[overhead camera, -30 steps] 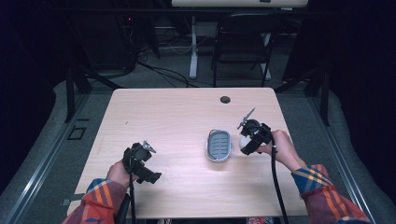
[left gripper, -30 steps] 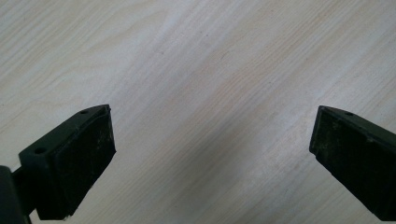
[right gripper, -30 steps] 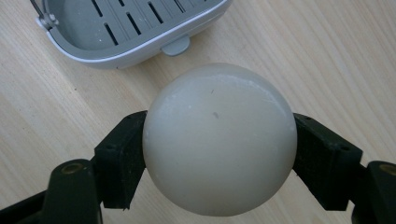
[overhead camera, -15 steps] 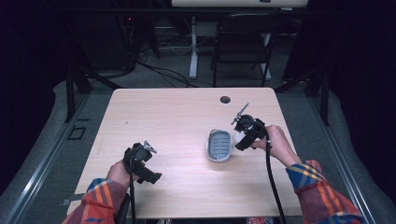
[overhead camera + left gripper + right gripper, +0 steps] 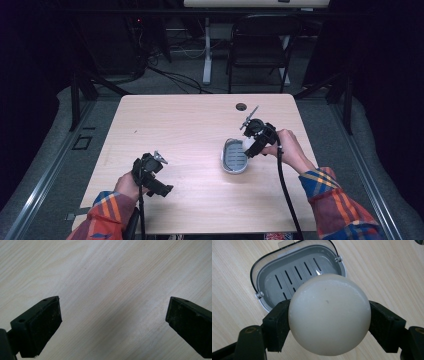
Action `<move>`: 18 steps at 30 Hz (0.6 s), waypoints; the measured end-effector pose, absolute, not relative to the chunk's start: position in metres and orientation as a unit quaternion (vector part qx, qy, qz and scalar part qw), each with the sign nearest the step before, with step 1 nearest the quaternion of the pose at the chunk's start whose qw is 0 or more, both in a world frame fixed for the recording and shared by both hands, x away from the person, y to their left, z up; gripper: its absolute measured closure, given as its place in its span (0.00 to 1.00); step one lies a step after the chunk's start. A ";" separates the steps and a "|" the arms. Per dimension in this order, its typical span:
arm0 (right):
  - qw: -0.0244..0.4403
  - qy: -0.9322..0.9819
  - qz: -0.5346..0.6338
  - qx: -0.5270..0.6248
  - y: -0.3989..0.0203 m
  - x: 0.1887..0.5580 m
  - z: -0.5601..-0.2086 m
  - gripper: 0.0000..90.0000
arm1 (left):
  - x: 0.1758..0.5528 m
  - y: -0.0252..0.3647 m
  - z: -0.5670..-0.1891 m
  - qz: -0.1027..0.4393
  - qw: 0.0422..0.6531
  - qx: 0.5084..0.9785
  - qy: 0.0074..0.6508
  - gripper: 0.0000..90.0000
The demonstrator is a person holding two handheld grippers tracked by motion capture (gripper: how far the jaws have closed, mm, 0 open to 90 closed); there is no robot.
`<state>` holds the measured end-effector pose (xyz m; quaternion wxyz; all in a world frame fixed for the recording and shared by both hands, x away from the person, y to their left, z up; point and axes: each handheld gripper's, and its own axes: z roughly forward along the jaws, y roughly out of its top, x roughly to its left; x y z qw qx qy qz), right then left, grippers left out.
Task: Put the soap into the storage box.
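A round white soap bar (image 5: 329, 315) fills the middle of the right gripper view, pinched from both sides by my right gripper (image 5: 329, 325). Below it lies an open grey soap dish (image 5: 294, 277) with a slotted tray inside. From above, the right gripper (image 5: 248, 146) hangs over the far right end of the soap dish (image 5: 233, 157), with the soap bar (image 5: 247, 145) as a small white spot between the jaws. My left gripper (image 5: 161, 184) rests near the table's front left, jaws wide apart over bare wood (image 5: 112, 290).
A wooden table (image 5: 190, 125) has a small dark grommet hole (image 5: 241, 106) near its far edge. Behind the table stand a black chair (image 5: 260, 45) and a white desk leg (image 5: 206, 50), with cables on the floor.
My right gripper has moved left and a little up with the soap bar, from beside the dish to over its right end. The left gripper has stayed put.
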<state>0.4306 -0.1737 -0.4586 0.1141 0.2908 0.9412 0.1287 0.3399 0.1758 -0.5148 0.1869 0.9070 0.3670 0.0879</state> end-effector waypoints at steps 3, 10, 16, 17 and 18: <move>0.113 0.942 0.130 0.288 -0.169 0.433 -0.459 0.27 | 0.340 0.176 -0.515 0.088 0.187 0.907 0.367 0.00; 0.111 0.945 0.127 0.279 -0.157 0.437 -0.458 0.27 | 0.340 0.176 -0.515 0.088 0.186 0.908 0.366 0.00; 0.106 0.949 0.122 0.272 -0.147 0.441 -0.463 0.27 | 0.340 0.176 -0.515 0.088 0.186 0.908 0.366 0.00; 0.107 0.948 0.121 0.273 -0.146 0.442 -0.465 0.27 | 0.340 0.176 -0.515 0.088 0.186 0.908 0.366 0.00; 0.106 0.949 0.122 0.272 -0.144 0.442 -0.466 0.27 | 0.340 0.176 -0.515 0.088 0.186 0.908 0.366 0.00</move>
